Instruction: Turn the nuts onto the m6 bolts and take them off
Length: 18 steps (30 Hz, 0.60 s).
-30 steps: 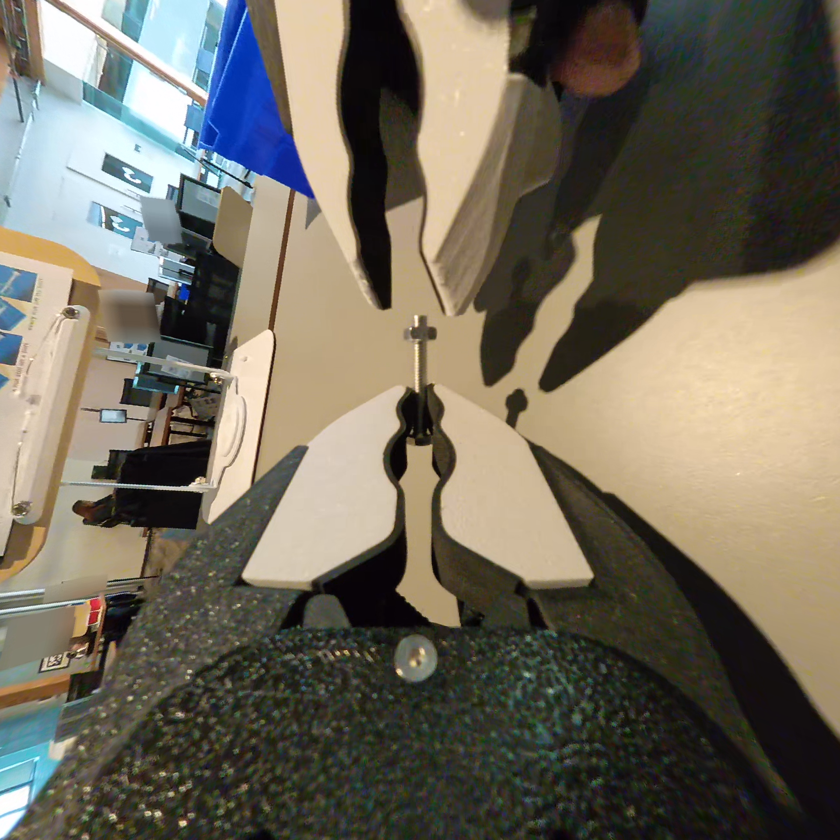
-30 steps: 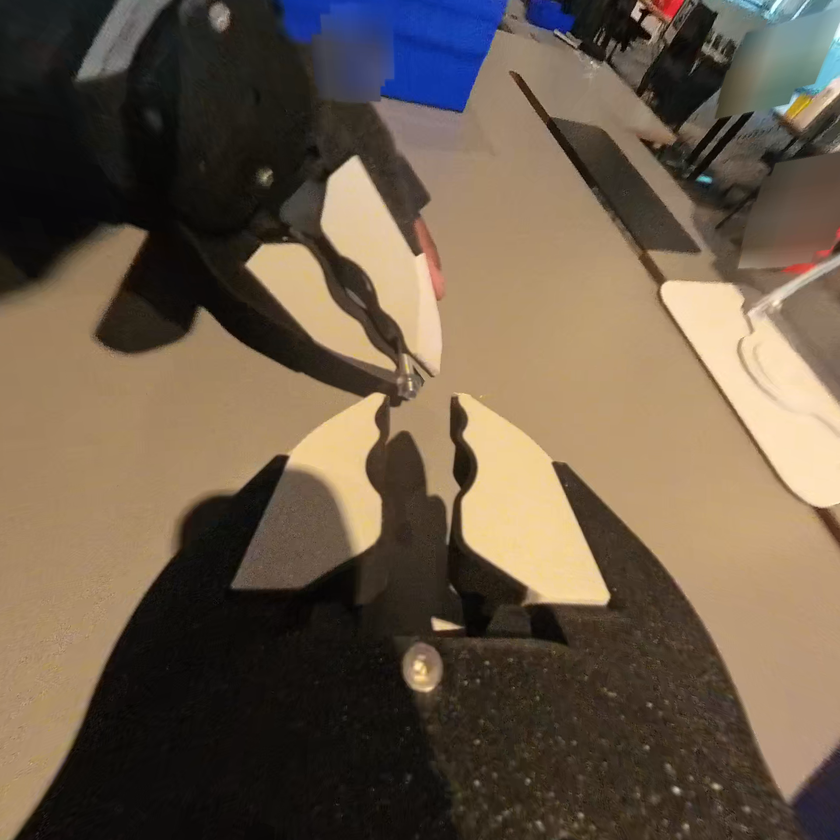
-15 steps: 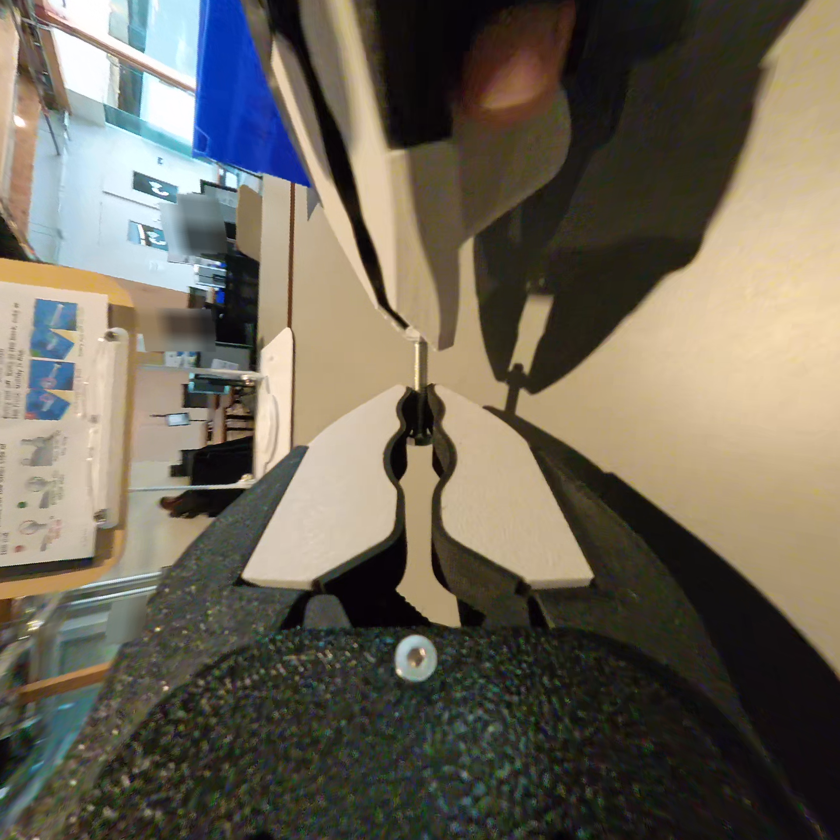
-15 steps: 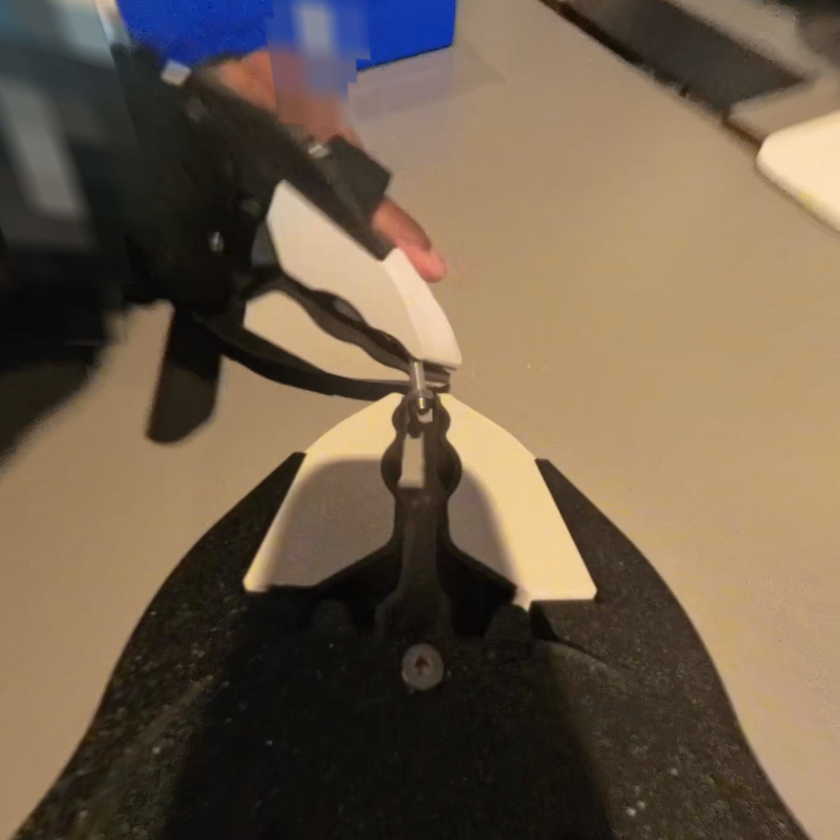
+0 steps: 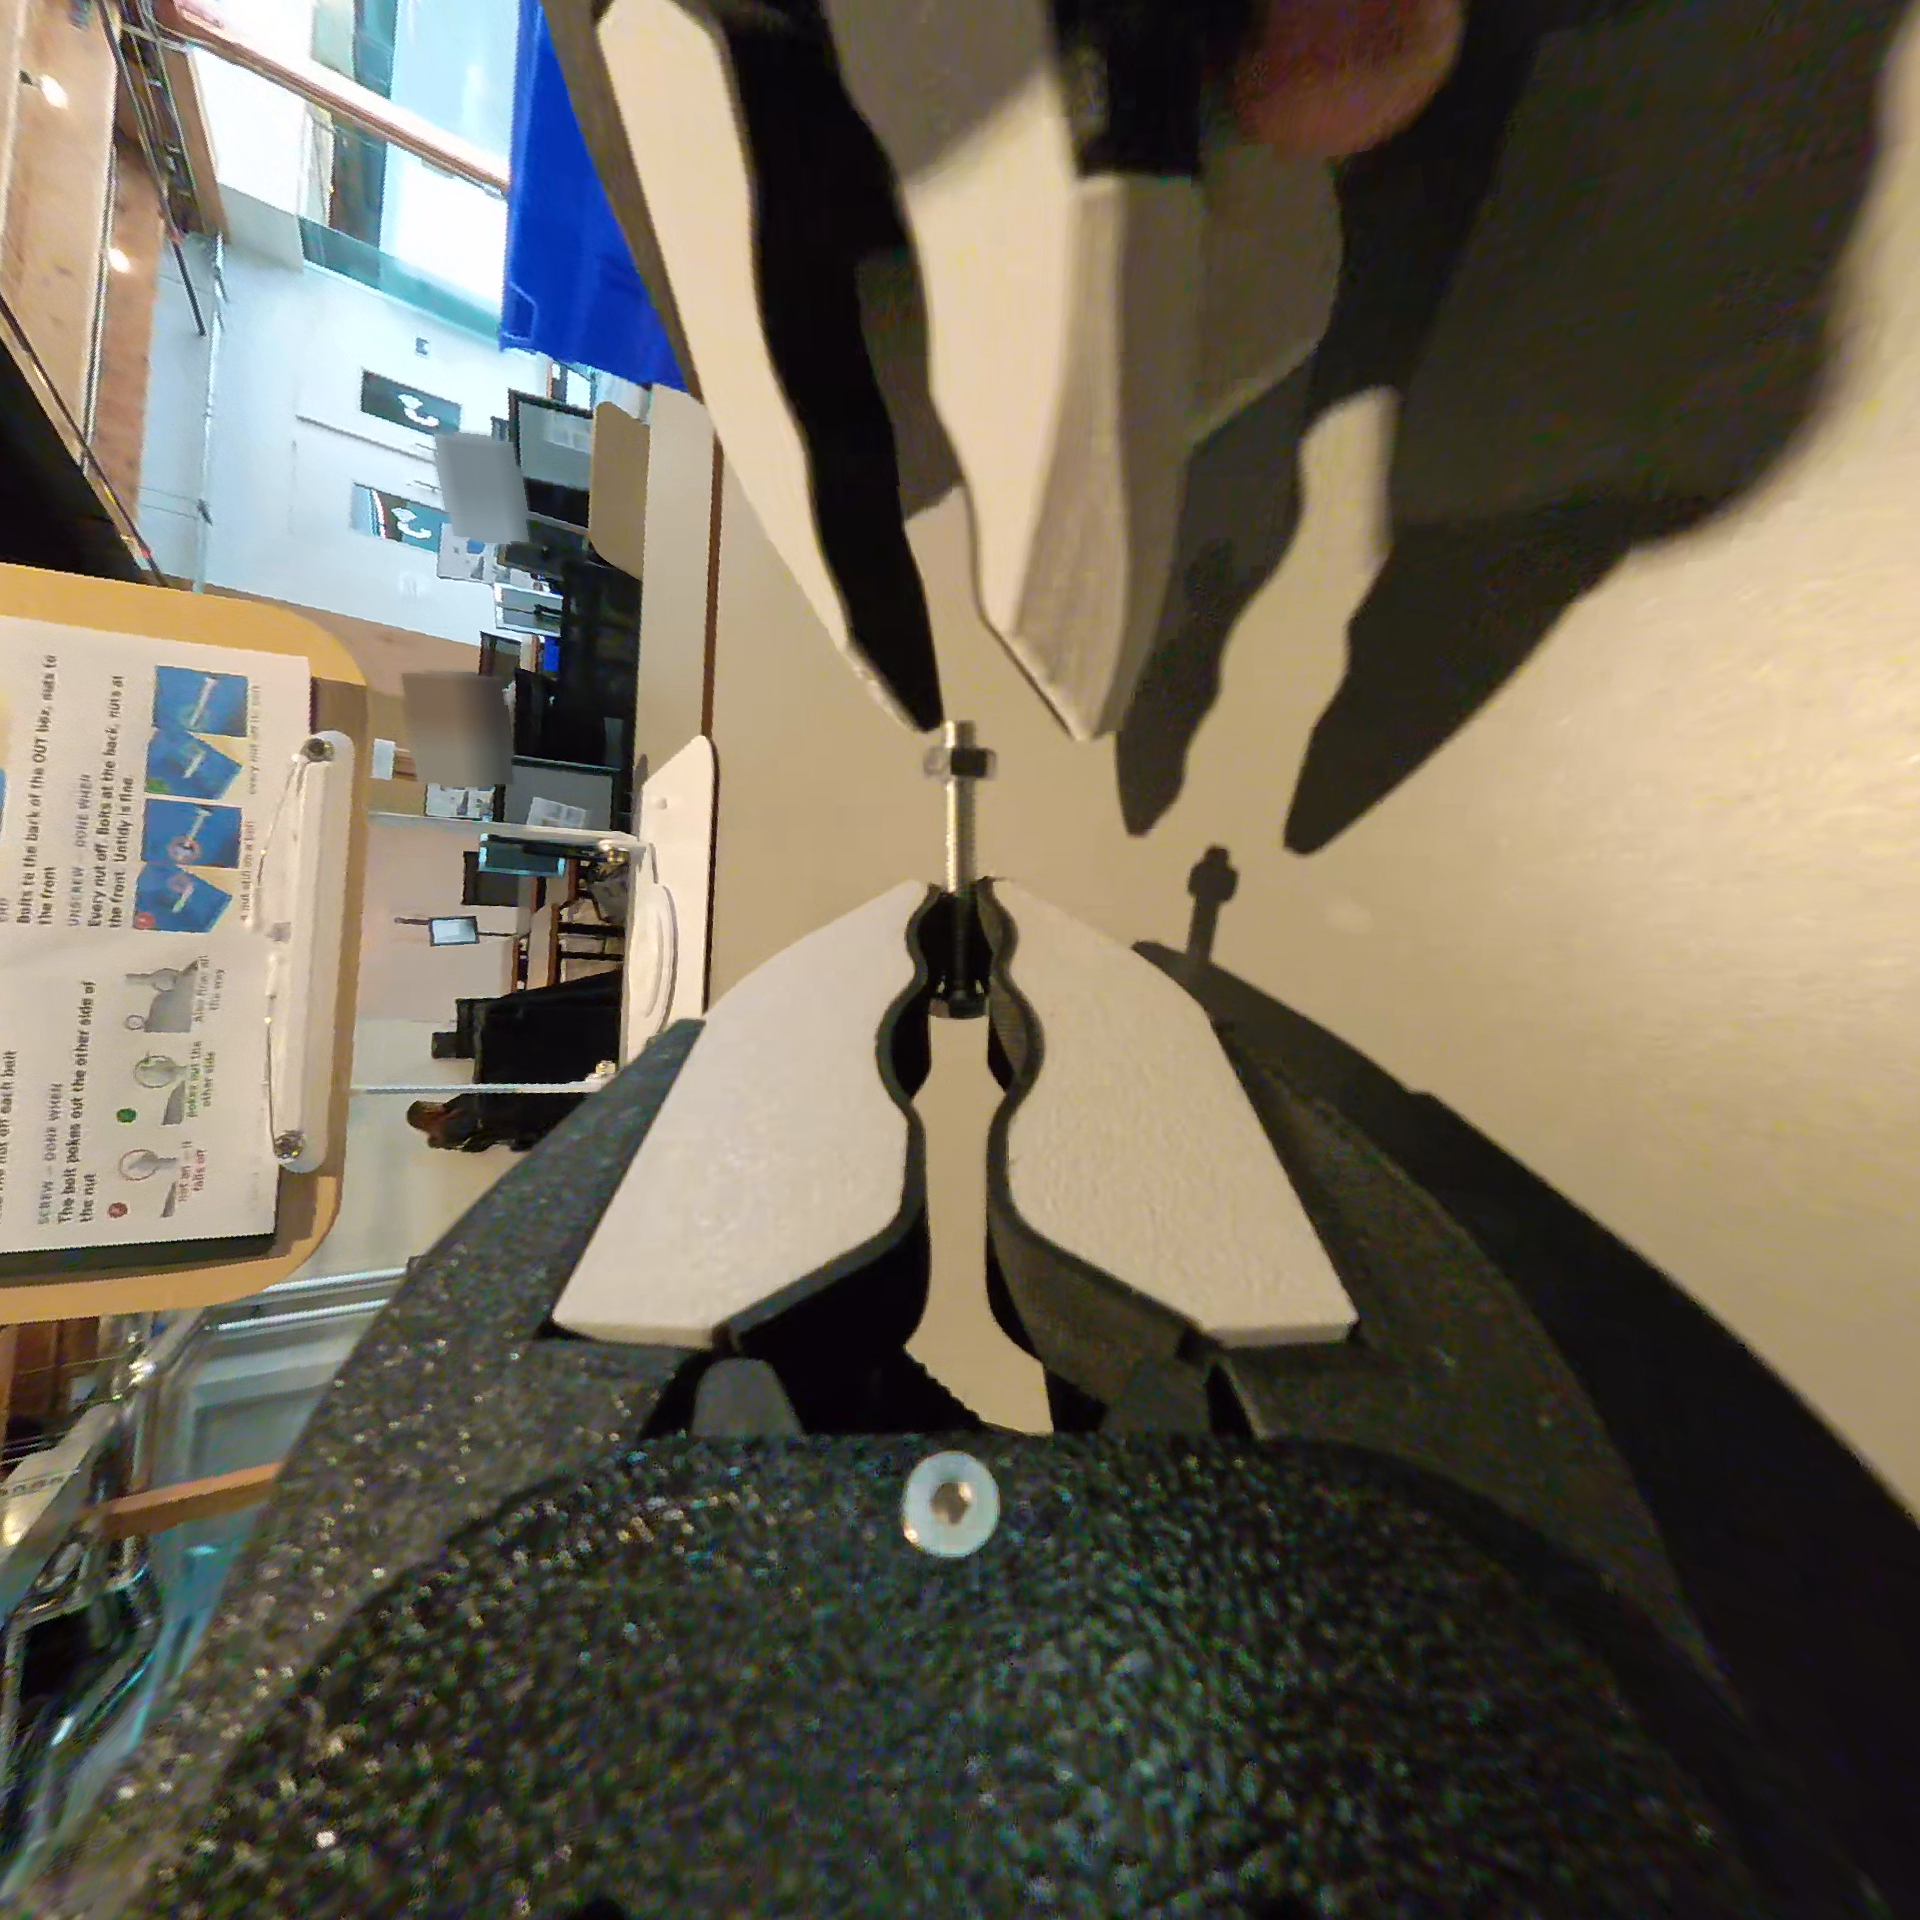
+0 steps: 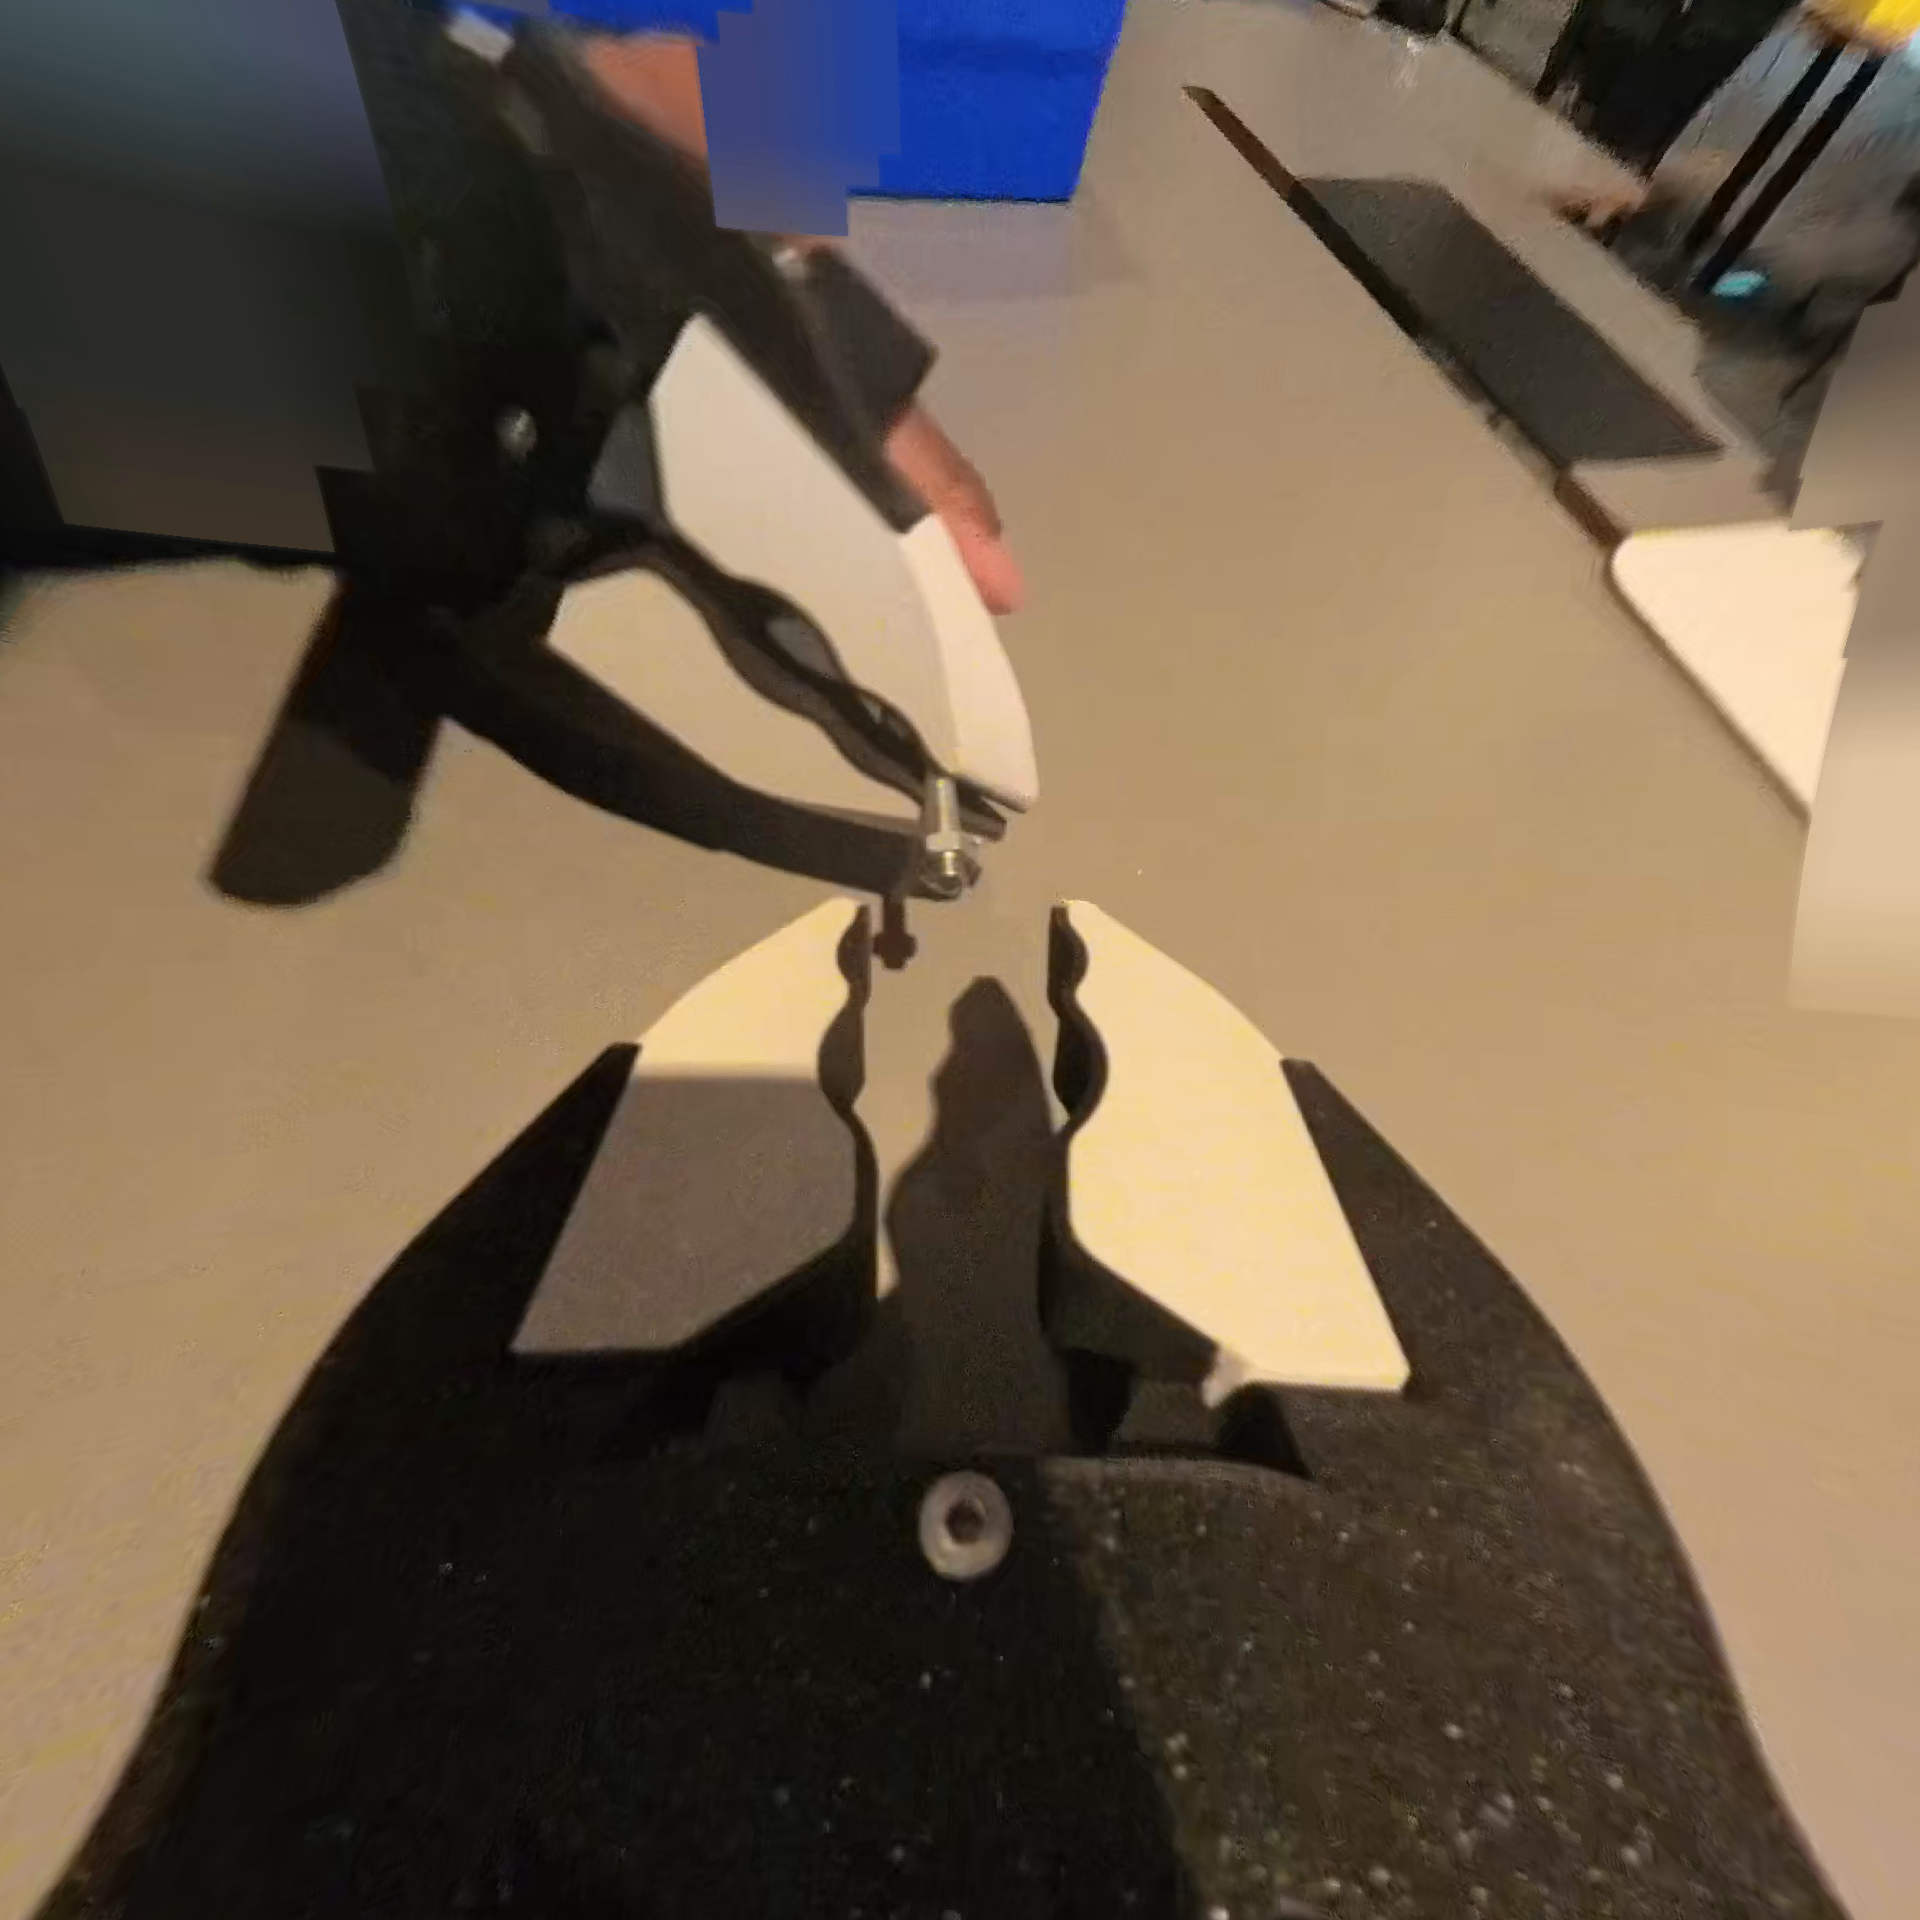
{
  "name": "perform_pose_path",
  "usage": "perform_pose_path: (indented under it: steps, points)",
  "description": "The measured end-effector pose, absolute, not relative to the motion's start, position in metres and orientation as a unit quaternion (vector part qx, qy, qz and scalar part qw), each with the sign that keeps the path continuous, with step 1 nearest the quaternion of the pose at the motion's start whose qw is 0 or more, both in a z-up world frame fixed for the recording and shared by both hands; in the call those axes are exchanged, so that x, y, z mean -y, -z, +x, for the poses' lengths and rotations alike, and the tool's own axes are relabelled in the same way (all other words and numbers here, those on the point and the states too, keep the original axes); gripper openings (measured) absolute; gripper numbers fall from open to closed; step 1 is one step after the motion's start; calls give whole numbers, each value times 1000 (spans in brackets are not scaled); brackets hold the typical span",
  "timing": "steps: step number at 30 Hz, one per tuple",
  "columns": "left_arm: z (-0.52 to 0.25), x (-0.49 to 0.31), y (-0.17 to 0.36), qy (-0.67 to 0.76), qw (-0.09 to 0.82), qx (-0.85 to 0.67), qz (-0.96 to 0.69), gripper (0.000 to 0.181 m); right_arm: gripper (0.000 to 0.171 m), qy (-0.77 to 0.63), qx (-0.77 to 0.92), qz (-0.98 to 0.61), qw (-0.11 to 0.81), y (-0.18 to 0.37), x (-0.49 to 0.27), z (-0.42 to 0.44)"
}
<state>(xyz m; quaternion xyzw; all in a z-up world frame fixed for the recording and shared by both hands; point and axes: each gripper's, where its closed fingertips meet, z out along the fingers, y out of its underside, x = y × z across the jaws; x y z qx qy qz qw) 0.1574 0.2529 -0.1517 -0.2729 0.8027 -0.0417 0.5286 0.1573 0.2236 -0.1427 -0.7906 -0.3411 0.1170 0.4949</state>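
My left gripper (image 5: 961, 896) is shut on the head end of a silver bolt (image 5: 957, 831), whose threaded shaft points forward. A silver nut (image 5: 960, 764) sits near the shaft's tip. My right gripper (image 5: 1003, 717) hangs open just beyond the nut, its fingertips to either side of the tip and apart from it. In the right wrist view my right gripper (image 6: 961, 920) is open and empty. Just ahead, the left gripper (image 6: 961, 810) holds the bolt (image 6: 940, 816) with the nut (image 6: 943, 871) pointing toward me. All is held above the beige table (image 6: 1351, 935).
A white tray (image 6: 1745, 655) lies at the table's right edge, with a dark mat (image 6: 1496, 332) beyond it. A blue bin (image 6: 987, 94) stands at the back. A sheet of instructions on a board (image 5: 156, 935) stands at the left of the left wrist view. The tips of both grippers are at nearly the same place.
Half a second ago my right gripper was shut around the bolt's tip. It has since opened and drawn back a little. The left gripper has kept its hold on the bolt.
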Motion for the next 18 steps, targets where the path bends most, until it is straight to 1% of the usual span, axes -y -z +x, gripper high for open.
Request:
perform_pose_path:
  steps: [2, 5, 7, 8, 10, 13, 15, 17, 18]
  points:
    - [157, -251, 152, 48, 527, -803, -274, 6, 30, -78, 373, -777, 501, 144, -223, 152]
    - [158, -248, 151, 56, 525, -804, -275, 5, 24, -59, 379, -774, 504, 146, -225, 147]
    - [159, -247, 151, 50, 527, -804, -272, 6, 10, -49, 362, -783, 503, 146, -228, 152]
    - [159, -248, 150, 43, 529, -803, -271, 5, 10, -64, 348, -791, 499, 146, -228, 152]
    - [158, -250, 149, 23, 534, -803, -263, 6, 10, -131, 289, -818, 480, 146, -228, 150]
    - [157, -253, 149, -14, 541, -806, -241, 5, 10, -324, 127, -844, 409, 147, -225, 143]
    - [158, -252, 147, -14, 544, -804, -239, 5, 10, -418, 67, -822, 381, 144, -223, 141]
    - [161, -250, 145, -6, 552, -797, -244, 5, 12, -444, 65, -807, 384, 139, -222, 144]
    - [162, -248, 144, -3, 555, -794, -247, 5, 18, -433, 77, -805, 400, 136, -223, 146]
